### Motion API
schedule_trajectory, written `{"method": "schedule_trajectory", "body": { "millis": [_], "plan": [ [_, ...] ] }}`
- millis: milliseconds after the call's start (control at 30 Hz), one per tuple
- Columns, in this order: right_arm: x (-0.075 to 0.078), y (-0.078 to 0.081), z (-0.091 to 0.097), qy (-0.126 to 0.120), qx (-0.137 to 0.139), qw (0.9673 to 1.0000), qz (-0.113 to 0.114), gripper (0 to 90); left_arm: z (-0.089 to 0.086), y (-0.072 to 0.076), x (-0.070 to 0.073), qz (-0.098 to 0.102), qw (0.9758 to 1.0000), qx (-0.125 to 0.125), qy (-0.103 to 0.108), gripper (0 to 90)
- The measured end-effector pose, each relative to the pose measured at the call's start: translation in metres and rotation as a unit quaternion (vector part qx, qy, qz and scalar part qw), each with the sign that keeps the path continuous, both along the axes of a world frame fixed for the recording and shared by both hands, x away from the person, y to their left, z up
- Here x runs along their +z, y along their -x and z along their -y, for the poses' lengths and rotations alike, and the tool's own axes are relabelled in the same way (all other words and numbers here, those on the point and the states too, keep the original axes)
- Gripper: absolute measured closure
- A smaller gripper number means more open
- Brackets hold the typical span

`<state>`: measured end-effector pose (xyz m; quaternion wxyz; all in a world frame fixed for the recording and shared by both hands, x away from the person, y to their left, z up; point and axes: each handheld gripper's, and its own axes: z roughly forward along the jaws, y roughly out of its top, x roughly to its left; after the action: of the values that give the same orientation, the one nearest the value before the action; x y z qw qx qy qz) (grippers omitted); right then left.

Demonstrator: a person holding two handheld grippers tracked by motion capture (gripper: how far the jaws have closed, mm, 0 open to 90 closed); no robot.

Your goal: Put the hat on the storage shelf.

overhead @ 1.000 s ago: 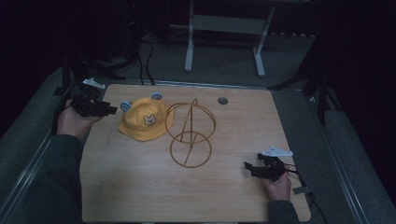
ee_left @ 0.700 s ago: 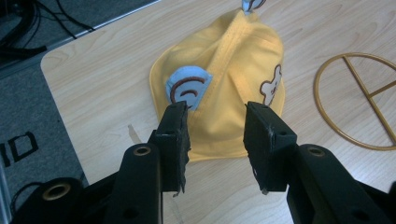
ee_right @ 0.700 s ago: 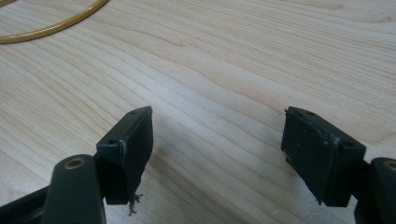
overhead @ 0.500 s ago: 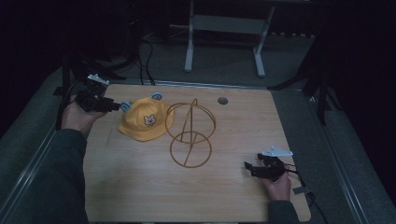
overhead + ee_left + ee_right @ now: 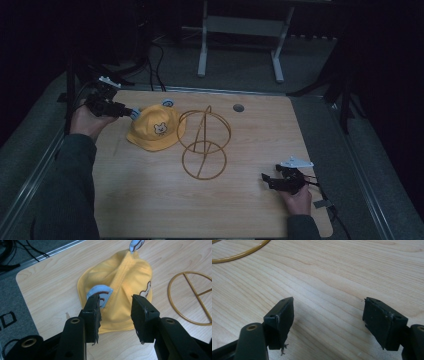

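The yellow cloth cap with blue ears and a bear face [image 5: 153, 131] lies on the light wooden table [image 5: 150, 200], just left of the golden wire ring stand [image 5: 204, 142]. The left tongs [image 5: 115, 312] hover at its brim, spread, pinching nothing. The right tongs [image 5: 328, 322] rest near the table's right edge, spread wide over bare wood.

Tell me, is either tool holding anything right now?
No. The left tool hangs open over the yellow hat, by its blue ear; the right tool is open above bare table.
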<state>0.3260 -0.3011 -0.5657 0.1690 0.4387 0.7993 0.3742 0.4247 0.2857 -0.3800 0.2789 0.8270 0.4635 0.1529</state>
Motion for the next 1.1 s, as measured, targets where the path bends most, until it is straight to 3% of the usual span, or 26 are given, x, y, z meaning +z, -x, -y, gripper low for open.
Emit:
{"method": "schedule_trajectory", "body": {
  "millis": [1100],
  "plan": [
    [0.0, 0.0, 0.0, -0.001, 0.0, 1.0, 0.0, 25.0, 0.031, -0.035, -0.002, -0.039, 0.9988, -0.023, -0.019, 56.9]
  ]
}}
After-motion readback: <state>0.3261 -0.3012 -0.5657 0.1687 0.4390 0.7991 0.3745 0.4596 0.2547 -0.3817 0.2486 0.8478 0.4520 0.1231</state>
